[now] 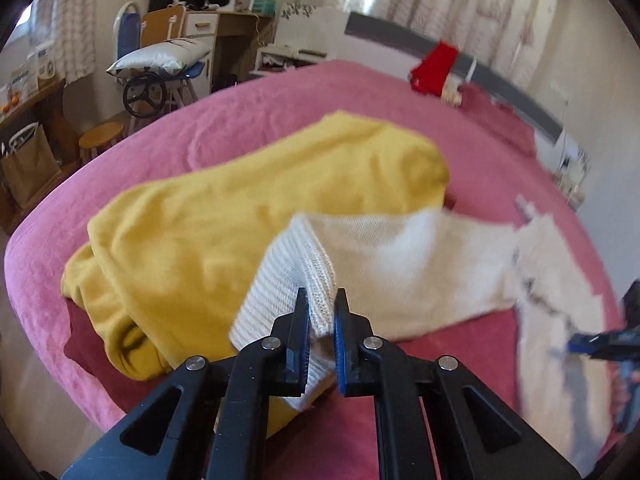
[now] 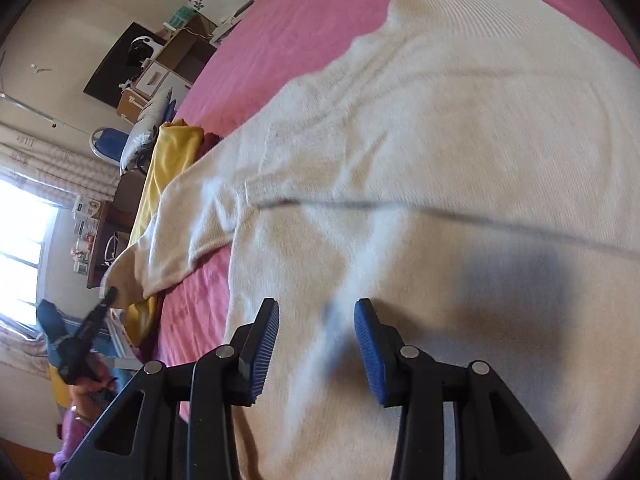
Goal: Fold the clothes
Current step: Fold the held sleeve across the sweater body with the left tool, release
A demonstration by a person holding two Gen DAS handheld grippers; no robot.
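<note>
A cream sweater is spread on the pink bed, one sleeve lifted.

The ribbed cuff of the sleeve is clamped between the jaws of the left gripper and held above a yellow garment lying beside the sweater. The jaws of the right gripper are held apart over the sweater's body, seemingly just above the knit, though blur obscures any contact.

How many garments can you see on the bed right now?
3. The cream sweater lies spread out, its cuff pinched in the left gripper. The yellow garment sits beside it. A red item rests near the headboard. More may be hidden.
</note>
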